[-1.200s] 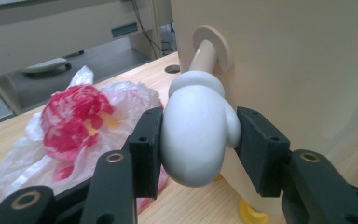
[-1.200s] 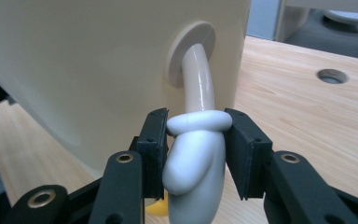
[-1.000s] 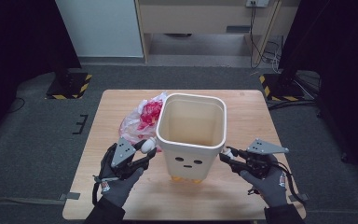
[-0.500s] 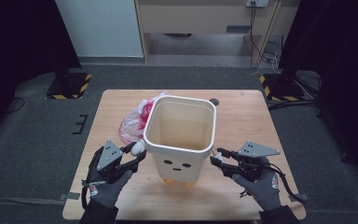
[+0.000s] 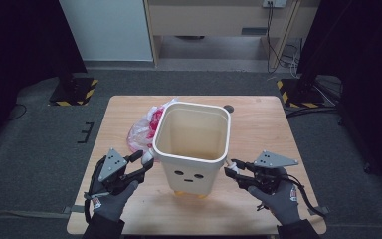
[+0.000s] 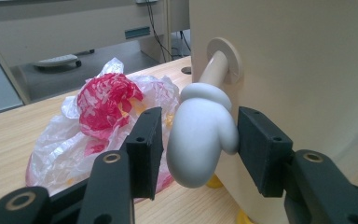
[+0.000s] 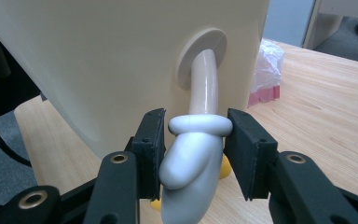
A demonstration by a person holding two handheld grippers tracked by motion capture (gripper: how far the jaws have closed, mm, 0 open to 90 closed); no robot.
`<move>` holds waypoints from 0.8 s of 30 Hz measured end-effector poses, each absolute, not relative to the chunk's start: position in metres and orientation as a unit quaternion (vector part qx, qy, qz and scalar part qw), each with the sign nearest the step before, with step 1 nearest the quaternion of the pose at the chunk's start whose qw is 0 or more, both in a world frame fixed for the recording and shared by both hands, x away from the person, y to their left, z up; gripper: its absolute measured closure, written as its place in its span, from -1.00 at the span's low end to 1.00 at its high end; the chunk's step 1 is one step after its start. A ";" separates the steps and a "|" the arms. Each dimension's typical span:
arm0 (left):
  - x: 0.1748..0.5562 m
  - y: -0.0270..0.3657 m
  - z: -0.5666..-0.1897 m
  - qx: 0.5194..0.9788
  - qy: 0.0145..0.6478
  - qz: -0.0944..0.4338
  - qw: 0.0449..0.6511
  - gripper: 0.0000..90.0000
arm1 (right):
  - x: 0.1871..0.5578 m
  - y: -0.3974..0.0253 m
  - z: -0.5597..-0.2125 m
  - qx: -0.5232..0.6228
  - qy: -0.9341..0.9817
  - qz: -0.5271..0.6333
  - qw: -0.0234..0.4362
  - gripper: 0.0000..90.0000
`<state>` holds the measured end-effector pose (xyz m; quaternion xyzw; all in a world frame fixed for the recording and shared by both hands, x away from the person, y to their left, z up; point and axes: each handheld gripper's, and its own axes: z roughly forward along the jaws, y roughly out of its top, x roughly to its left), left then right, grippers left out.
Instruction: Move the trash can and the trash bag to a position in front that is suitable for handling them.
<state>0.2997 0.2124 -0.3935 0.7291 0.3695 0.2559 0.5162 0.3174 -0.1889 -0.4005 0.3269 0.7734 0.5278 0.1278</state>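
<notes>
My left jaws stand around the bin's white mitten hand [image 6: 200, 135]: one pad presses its thumb side, the other sits just off it with a thin gap, so I cannot tell whether the hold is firm. My right jaws are closed on the cuff of the other mitten hand [image 7: 193, 154], both pads touching. The cream bin [image 5: 194, 144] stands upright on the worktop [image 5: 273, 124] between my left gripper [image 5: 139, 162] and right gripper [image 5: 234, 172]. Behind the bin, a plastic bag [image 6: 98, 121] with red contents is half hidden by its wall. The bin's yellow feet barely peek out underneath.
</notes>
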 end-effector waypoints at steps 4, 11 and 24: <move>0.300 0.212 -0.392 0.733 0.366 0.257 0.513 0.19 | 0.317 -0.189 -0.400 0.328 0.774 0.526 0.126 0.30; 0.302 0.216 -0.394 0.728 0.373 0.255 0.515 0.19 | 0.313 -0.185 -0.396 0.324 0.781 0.522 0.115 0.29; 0.287 0.192 -0.398 0.749 0.356 0.258 0.496 0.19 | 0.319 -0.192 -0.399 0.337 0.772 0.516 0.156 0.36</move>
